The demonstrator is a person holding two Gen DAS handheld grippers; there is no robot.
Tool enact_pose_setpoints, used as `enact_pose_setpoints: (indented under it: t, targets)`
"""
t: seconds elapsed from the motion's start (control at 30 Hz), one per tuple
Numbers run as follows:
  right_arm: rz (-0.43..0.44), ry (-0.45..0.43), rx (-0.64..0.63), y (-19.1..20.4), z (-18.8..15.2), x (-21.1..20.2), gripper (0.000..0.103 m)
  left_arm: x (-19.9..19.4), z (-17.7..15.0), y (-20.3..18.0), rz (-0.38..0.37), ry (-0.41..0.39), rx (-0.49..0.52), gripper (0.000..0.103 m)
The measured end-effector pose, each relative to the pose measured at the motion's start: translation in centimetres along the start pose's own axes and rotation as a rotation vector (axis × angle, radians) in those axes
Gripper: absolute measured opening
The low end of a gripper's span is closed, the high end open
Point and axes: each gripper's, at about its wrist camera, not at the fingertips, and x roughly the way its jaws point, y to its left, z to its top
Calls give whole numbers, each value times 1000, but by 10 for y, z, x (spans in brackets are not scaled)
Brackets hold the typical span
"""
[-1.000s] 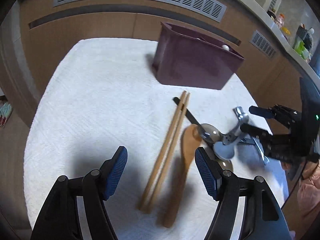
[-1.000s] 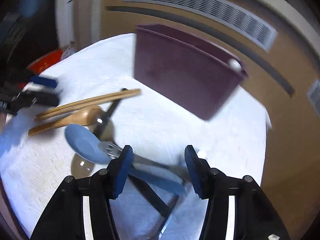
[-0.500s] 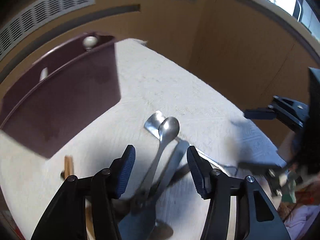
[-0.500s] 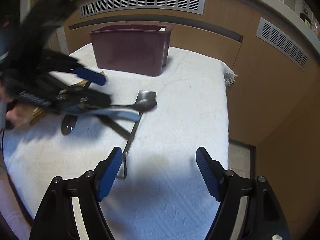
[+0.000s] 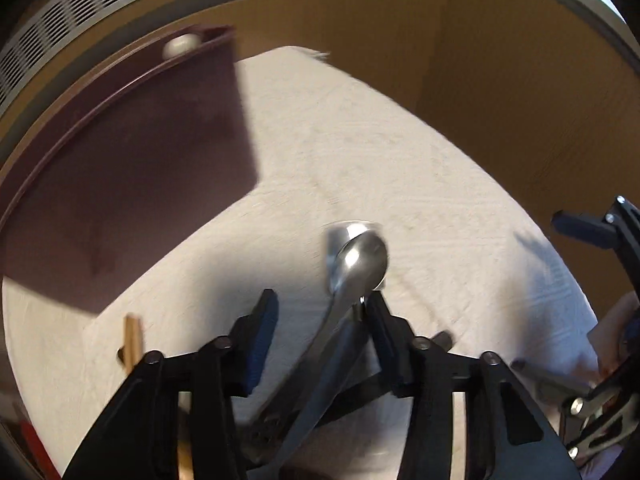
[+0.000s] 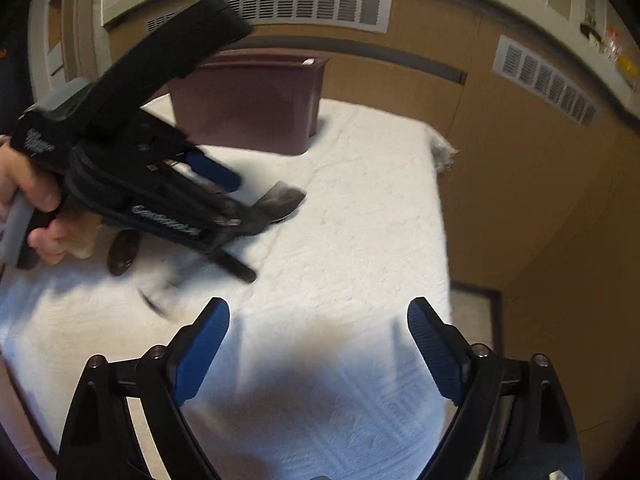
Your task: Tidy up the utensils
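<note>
My left gripper (image 5: 318, 312) is open low over the utensil pile. A metal spoon (image 5: 360, 260) lies between its fingers, close to the right pad (image 5: 378, 324), its bowl over a metal spatula blade (image 5: 334, 240). Wooden chopsticks (image 5: 132, 340) show at the lower left. The maroon utensil bin (image 5: 120, 184) stands at the back left. In the right wrist view the left gripper (image 6: 236, 200) hovers over the pile, with another spoon (image 6: 122, 254) beneath the hand. My right gripper (image 6: 318, 344) is open and empty above bare cloth.
A white cloth (image 6: 360, 220) covers the table, with its right edge near wooden cabinet walls (image 6: 540, 200). A white utensil tip (image 5: 180, 44) sticks out of the bin. The right gripper shows at the right edge of the left wrist view (image 5: 592, 228).
My left gripper has swung right from the chopsticks to the metal spoon and narrowed around it. My right gripper has pulled back from the pile and opened wide.
</note>
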Motion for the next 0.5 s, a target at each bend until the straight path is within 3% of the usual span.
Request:
enact_pose_setpoints:
  t: [0.07,0.13,0.27,0.33,0.43,0.5]
  targets:
    - [-15,-18,17,0,8,1,101,-7,-11,19,14,-13,-74,42]
    - [18,-24,67,-3,15,4,102,-13,-22,33,23,-24,-122,42]
    - [159,14,188,-5,31,22,102,-30,-47,52,50,-41,-185,42]
    - [204,33,211,-1,37,32,102,-36,-59,57,17,-48,-203,42]
    - [197,107,197,13,48,54,102,-46,-70,54,-26,-54,-198,42]
    - [171,139,188,22,55,67,93,-51,-79,48,-61,-58,-200,42]
